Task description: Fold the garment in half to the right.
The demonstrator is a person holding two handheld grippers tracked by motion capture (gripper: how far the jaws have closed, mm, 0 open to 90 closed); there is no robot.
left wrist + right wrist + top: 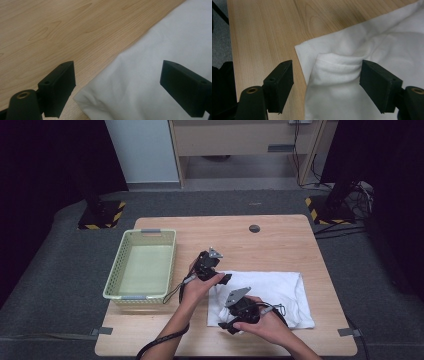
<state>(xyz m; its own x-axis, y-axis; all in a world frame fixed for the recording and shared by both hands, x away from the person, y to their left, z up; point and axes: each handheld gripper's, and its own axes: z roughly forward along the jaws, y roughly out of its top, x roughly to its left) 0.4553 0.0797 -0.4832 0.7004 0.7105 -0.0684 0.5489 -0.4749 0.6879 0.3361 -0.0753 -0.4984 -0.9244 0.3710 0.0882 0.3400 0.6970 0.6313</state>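
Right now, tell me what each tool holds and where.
Nothing is held: both the left tool and right tool stand open over corners of the white cloth.

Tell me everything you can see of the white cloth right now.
The white cloth is soft, plain fabric, folded into a rough rectangle, lying flat on the wooden table toward its near right. Its left edge is hemmed and layered, slightly bunched. The left gripper and right gripper straddle its left corners, jaws open.

The wooden counter [280, 240] carries a green basket [120, 270] at its left and a white cloth [280, 290] near its front.
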